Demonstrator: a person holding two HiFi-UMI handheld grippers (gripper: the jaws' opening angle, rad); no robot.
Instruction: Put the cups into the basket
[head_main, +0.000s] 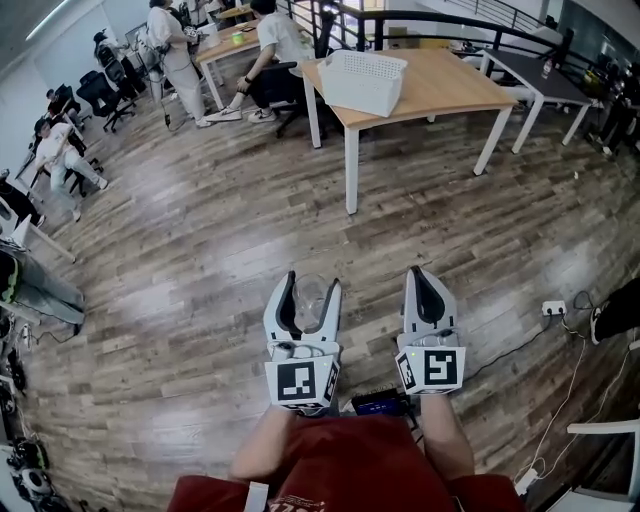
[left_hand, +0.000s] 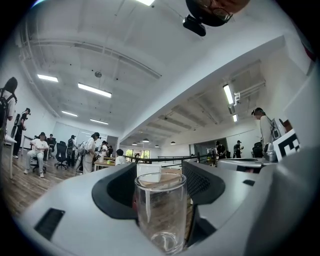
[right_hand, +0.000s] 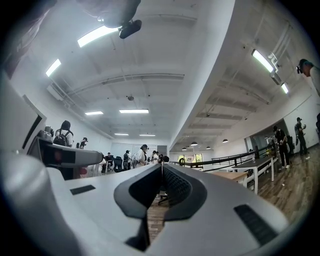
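Note:
A clear glass cup (head_main: 308, 301) stands upright between the jaws of my left gripper (head_main: 311, 283), which is shut on it; the left gripper view shows the cup (left_hand: 160, 214) filling the gap, with the black pads (left_hand: 201, 182) against its sides. My right gripper (head_main: 427, 273) is carried beside it, shut, with its tips touching and nothing between them (right_hand: 161, 166). Far ahead, the white slotted basket (head_main: 362, 81) sits on the near left corner of a wooden table (head_main: 450, 82); it also shows small beyond the cup, as the basket (left_hand: 149, 171). Both grippers hang over the wood floor, well short of the table.
Wood plank floor (head_main: 200, 260) lies between me and the table. A grey table (head_main: 540, 78) stands at the back right. Several people sit and stand at desks (head_main: 225, 45) at the back left. A power strip and cables (head_main: 553, 308) lie on the floor at right.

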